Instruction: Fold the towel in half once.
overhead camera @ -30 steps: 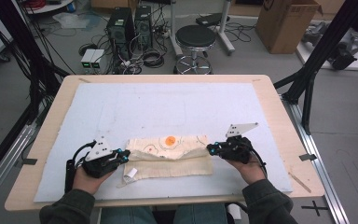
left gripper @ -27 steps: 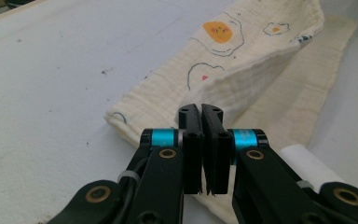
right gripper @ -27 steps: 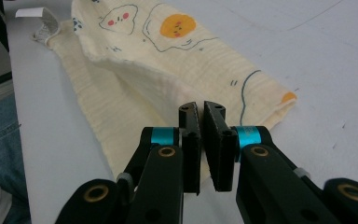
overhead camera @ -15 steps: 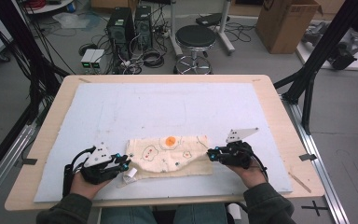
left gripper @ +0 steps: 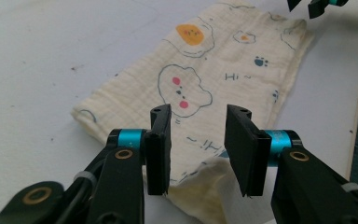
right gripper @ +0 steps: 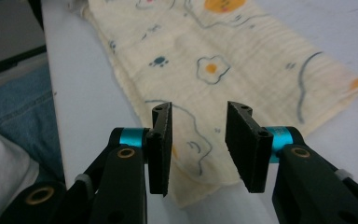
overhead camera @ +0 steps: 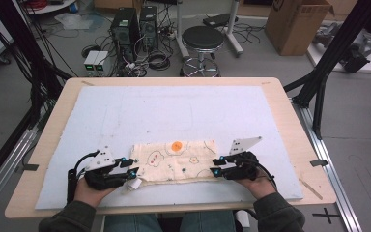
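A cream cloth printed with fried eggs and small faces lies folded into a long strip near the front of the mat. At its left end, my left gripper is open. In the left gripper view the jaws stand apart just above the cloth, over a turned-up corner. My right gripper sits at the strip's right end, also open. Seen from the right gripper view, its jaws hover over the cloth's near corner with nothing between them.
A pale blue mat covers most of the wooden table. A thin wooden stick lies on the table at the right front. Beyond the far edge, a stool and computer towers stand on the floor.
The cloth lies flatter and more spread out than a second ago. Both hands have drifted slightly toward the near edge of the table.
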Tool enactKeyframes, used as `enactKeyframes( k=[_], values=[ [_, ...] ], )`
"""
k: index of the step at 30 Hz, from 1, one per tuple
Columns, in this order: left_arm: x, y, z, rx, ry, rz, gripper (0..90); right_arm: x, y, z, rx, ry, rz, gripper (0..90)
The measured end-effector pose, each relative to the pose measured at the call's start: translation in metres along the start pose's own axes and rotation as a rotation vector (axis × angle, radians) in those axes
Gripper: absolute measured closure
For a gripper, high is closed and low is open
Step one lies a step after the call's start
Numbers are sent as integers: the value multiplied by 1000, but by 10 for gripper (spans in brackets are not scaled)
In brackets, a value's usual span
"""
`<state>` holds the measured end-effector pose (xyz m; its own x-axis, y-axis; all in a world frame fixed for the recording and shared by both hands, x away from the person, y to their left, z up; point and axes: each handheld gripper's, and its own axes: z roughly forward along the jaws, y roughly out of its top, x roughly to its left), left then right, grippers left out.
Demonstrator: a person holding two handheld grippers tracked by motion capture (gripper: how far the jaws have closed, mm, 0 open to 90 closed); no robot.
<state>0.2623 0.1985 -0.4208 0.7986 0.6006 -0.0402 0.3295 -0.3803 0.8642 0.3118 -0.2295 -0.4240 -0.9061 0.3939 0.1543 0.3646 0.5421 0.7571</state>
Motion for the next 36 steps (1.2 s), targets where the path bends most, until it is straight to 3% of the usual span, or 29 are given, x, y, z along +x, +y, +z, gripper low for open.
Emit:
enactKeyframes(
  k=[9,15,24,36],
  values=[
    [0,-20,6,168,-58,-1,665,1,-8,9,52,5,-8,622],
    [0,-19,6,158,-69,-8,657,3,-12,11,69,-9,-26,675],
    [1,-21,6,152,-67,-11,657,4,-12,10,74,-19,-41,837],
    [1,-21,6,152,-72,-11,659,11,-8,-1,30,1,-41,847]
  ],
)
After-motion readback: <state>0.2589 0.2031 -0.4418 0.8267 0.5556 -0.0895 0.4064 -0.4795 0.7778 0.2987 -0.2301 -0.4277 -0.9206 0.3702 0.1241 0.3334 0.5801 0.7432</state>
